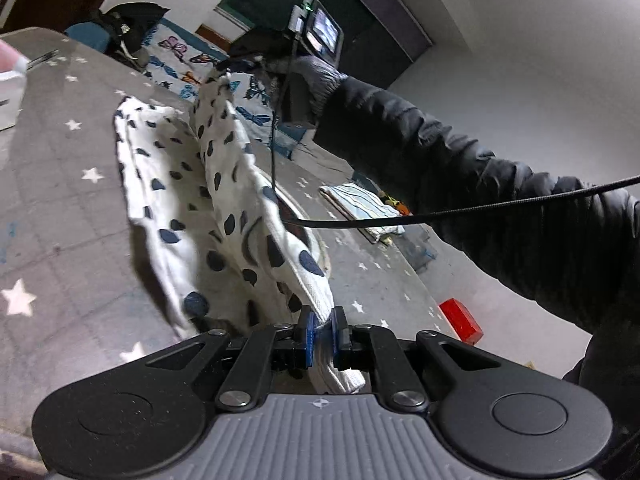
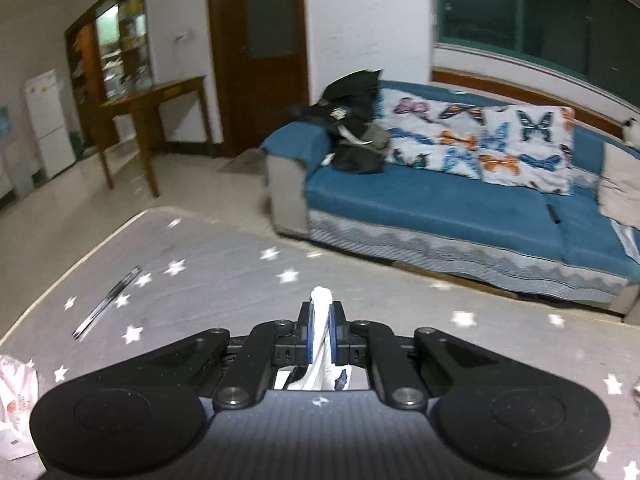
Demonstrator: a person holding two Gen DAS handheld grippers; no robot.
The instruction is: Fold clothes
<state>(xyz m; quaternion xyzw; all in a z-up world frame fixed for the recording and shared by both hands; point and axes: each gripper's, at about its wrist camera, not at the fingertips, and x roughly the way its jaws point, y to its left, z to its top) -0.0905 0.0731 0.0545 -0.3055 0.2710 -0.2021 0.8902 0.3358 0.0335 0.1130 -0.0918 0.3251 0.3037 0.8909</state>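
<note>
A white garment with dark blue spots (image 1: 224, 208) hangs stretched over the grey star-patterned mat (image 1: 60, 200). My left gripper (image 1: 322, 320) is shut on its near corner, the cloth pinched between the blue pads. In the left wrist view the right gripper (image 1: 240, 65), held by a gloved hand with a black sleeve (image 1: 440, 160), grips the far corner, lifted above the mat. In the right wrist view that gripper (image 2: 321, 312) is shut on a bunched white fold of the garment (image 2: 321, 296), which sticks out past the fingertips. Part of the garment still lies on the mat.
A folded striped cloth (image 1: 360, 204) and a red block (image 1: 460, 320) lie on the mat to the right. A black cable (image 1: 480, 208) crosses in front of the sleeve. A blue sofa (image 2: 440, 208) with butterfly pillows stands beyond the mat; a metal strip (image 2: 106, 304) lies at left.
</note>
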